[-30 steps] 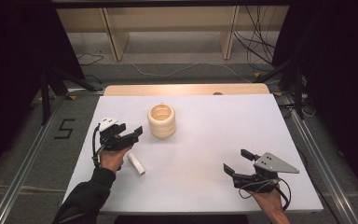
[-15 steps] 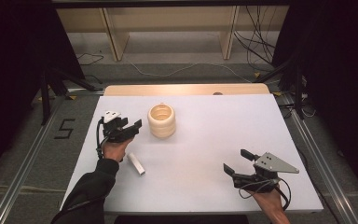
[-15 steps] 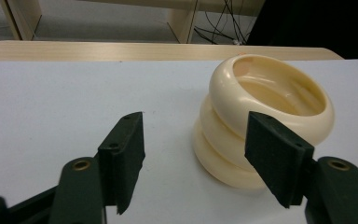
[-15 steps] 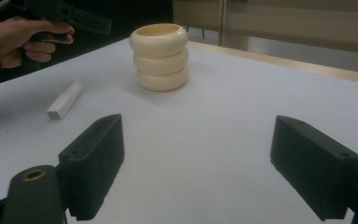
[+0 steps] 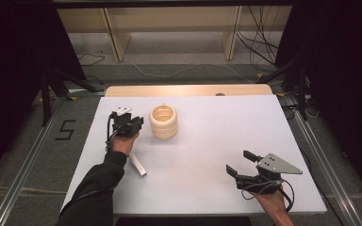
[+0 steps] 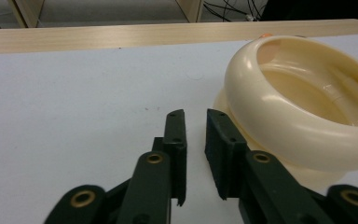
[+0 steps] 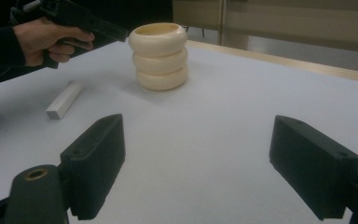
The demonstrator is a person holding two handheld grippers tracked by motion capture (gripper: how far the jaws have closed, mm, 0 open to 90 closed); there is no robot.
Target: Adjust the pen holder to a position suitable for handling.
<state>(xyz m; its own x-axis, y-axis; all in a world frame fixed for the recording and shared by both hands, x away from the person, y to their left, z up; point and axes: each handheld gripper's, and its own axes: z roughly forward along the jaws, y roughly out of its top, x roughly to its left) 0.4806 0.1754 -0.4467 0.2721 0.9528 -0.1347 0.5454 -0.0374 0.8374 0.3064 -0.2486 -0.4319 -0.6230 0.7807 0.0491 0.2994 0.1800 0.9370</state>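
High view: the cream ringed holder [image 5: 163, 121] stands upright on the white table [image 5: 207, 141], in its far left part, near the far edge, with its open mouth facing up. The left gripper [image 5: 131, 125] sits just beside the holder on its left, tips aimed toward it but apart from it. Its jaws have just been closing; in the left gripper view they stand nearly together with a thin gap and nothing between them, the holder [image 6: 303, 102] lying to their right. The left forearm in a dark sleeve [image 5: 99, 183] reaches in from the near left corner, hand level over the table. A small white bar [image 5: 137, 165] lies flat beside that sleeve, its long axis running from near edge to far edge, slightly slanted. The right gripper [image 5: 239, 162] rests near the near right corner, jaws spread wide and empty.
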